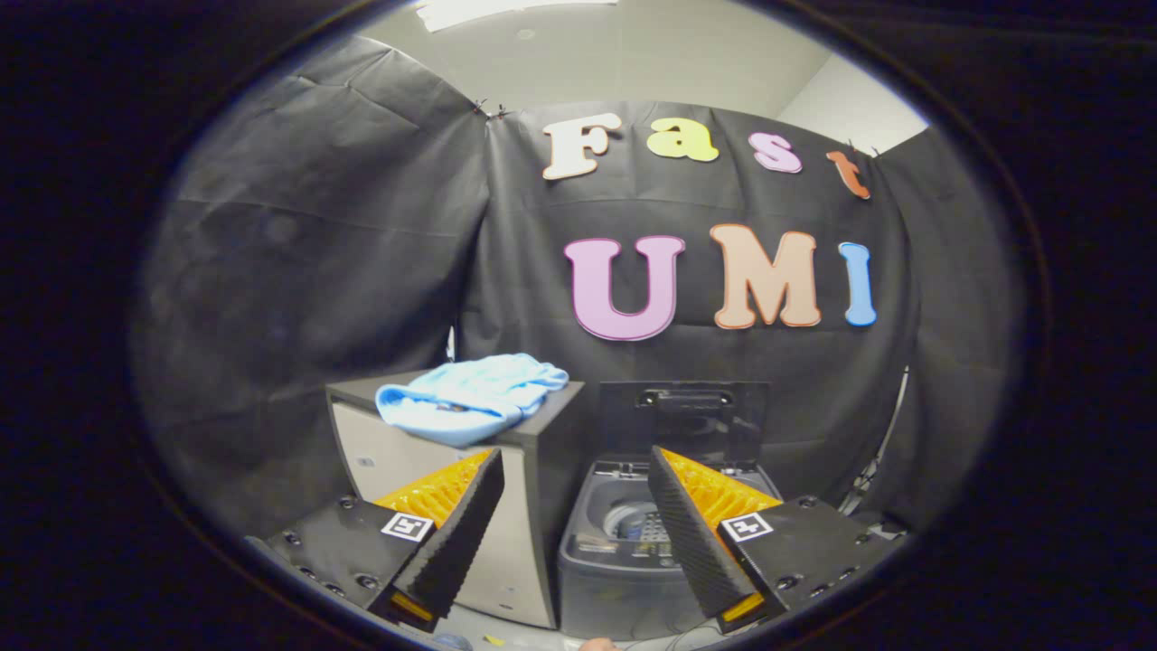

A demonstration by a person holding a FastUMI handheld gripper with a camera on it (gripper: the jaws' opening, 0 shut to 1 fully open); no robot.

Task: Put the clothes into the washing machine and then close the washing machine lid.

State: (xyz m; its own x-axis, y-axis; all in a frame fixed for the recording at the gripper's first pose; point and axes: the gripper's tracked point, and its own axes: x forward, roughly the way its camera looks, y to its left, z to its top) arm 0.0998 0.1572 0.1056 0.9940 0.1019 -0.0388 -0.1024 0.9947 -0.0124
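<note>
Fingers spread wide, holding nothing, gripper well short of everything ahead. Beyond them, light blue clothes heaped on the cabinet, toward its front edge. Just beside the cabinet, washing machine open, lid standing upright at its rear edge.

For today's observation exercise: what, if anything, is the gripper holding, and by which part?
Nothing is held. The gripper is open, with only air between its fingers. The light blue cloth lies untouched on the cabinet beyond them, beside the open washing machine.
</note>
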